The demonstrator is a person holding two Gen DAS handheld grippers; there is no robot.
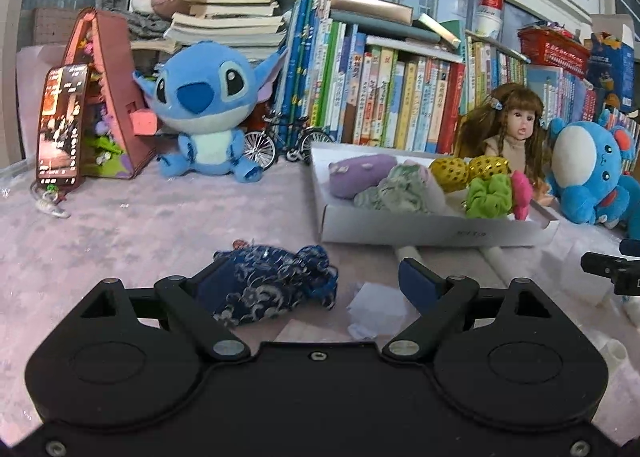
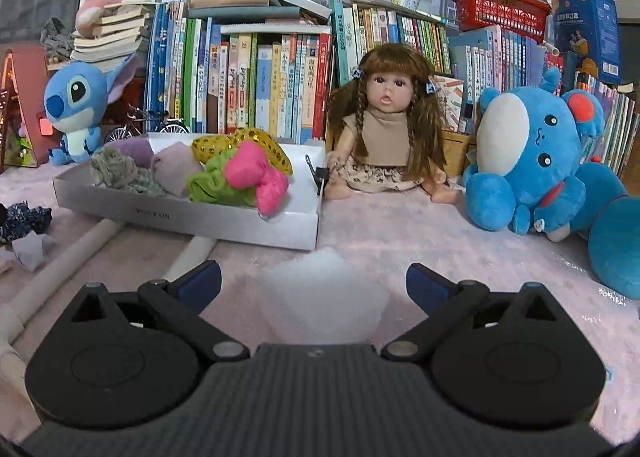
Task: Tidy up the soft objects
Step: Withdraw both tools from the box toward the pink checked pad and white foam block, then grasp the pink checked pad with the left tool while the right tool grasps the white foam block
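Since the dark blue brocade pouch (image 1: pixel 276 283) is the one soft thing not yet in the white box (image 1: pixel 400 229), that's my next grab; it's lying crumpled on the pink table (image 1: pixel 120 225), just in front of my left gripper (image 1: pixel 316 281), closer to the left finger, jaws wide apart with nothing clamped; right gripper (image 2: pixel 314 281) is spread wide too, empty, over a pale foamy scrap (image 2: pixel 320 293); pouch looks light and floppy, silky fabric so probably a bit slippery, nothing fragile; I'd pinch the bunched middle where the folds pile up, not a loose edge that could slide out; the box already holds the scrunchies, green (image 1: pixel 490 197), pink (image 1: pixel 522 193), gold (image 1: pixel 468 171), so room looks tight
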